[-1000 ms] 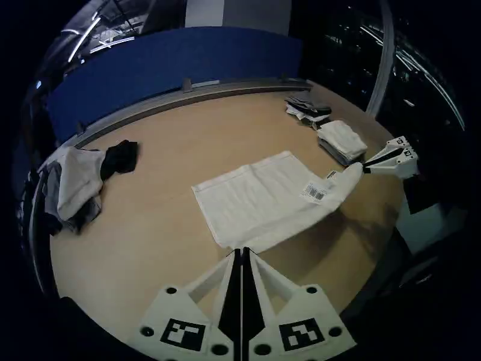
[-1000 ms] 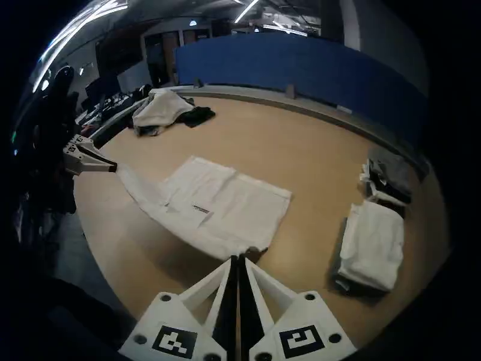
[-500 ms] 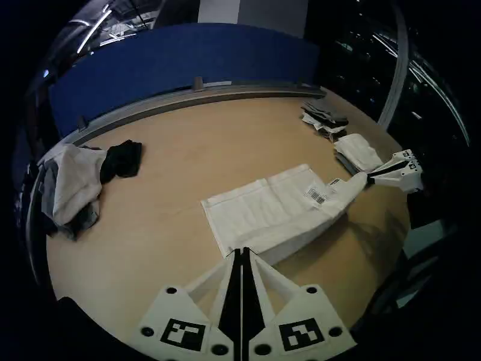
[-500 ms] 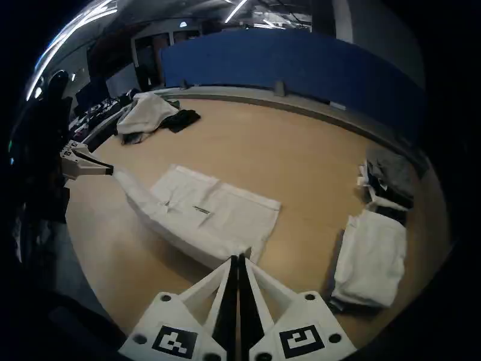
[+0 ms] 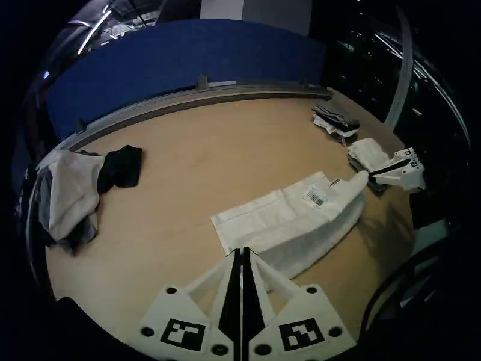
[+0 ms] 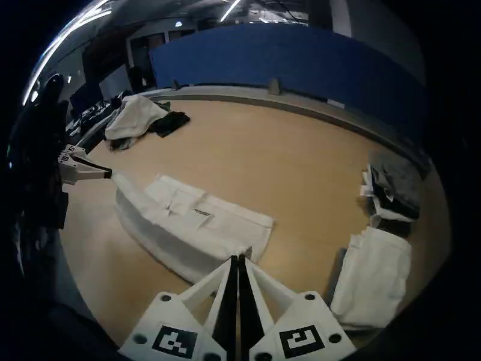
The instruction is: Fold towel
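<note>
A white towel (image 5: 288,219) lies on the wooden table (image 5: 198,156), its near edge lifted off the surface between both grippers. My left gripper (image 5: 242,254) is shut on one near corner. In the same view the right gripper (image 5: 368,175) pinches the other near corner at the far right. From the right gripper view, the towel (image 6: 186,225) hangs in a raised fold from my right gripper (image 6: 238,259) across to the left gripper (image 6: 111,175). A label (image 5: 315,195) shows on the towel's upper side.
A heap of white, grey and black clothes (image 5: 78,186) sits at the table's left end. Folded white towels (image 6: 370,283) and a dark folded stack (image 6: 391,192) lie near the right gripper. A blue partition (image 5: 180,66) runs along the table's far edge.
Both grippers have lifted the towel's near edge higher and carried it toward the far edge. The flat part of the towel on the table has grown narrower.
</note>
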Tool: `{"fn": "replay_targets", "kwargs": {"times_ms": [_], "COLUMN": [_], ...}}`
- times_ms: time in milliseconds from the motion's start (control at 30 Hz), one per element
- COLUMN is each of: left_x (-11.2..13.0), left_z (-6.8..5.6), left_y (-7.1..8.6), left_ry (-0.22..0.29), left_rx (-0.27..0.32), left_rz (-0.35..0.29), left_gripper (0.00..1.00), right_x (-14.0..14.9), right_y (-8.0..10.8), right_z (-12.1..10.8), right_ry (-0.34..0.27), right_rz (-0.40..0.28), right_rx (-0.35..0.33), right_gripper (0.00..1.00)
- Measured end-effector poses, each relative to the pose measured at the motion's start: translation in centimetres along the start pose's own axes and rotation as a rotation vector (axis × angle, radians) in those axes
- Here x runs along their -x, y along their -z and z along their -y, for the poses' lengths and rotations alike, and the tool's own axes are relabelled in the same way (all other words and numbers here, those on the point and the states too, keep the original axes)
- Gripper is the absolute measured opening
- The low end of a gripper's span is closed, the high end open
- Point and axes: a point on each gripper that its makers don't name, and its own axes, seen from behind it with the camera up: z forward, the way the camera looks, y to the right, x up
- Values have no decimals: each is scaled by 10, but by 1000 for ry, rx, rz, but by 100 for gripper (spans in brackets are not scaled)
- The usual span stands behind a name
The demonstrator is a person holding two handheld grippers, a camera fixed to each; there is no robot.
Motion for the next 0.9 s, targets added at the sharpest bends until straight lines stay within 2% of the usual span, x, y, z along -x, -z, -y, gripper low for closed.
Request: {"fn": "replay_targets", "kwargs": {"times_ms": [300, 500, 900], "left_x": [-9, -3, 8], "left_z": [8, 15, 19], "left_y": [-20, -32, -52], "left_ry": [19, 20, 47], "left_rx": [13, -4, -11], "left_rz": [-18, -2, 14], "left_gripper": [1, 1, 1], "right_x": [-5, -4, 2], "right_y": [-16, -28, -46], "right_z": [-9, -10, -18], "right_ry": [-21, -36, -47], "right_rz": [11, 24, 45], "right_rx": [1, -5, 19], "right_gripper": [1, 1, 4]}}
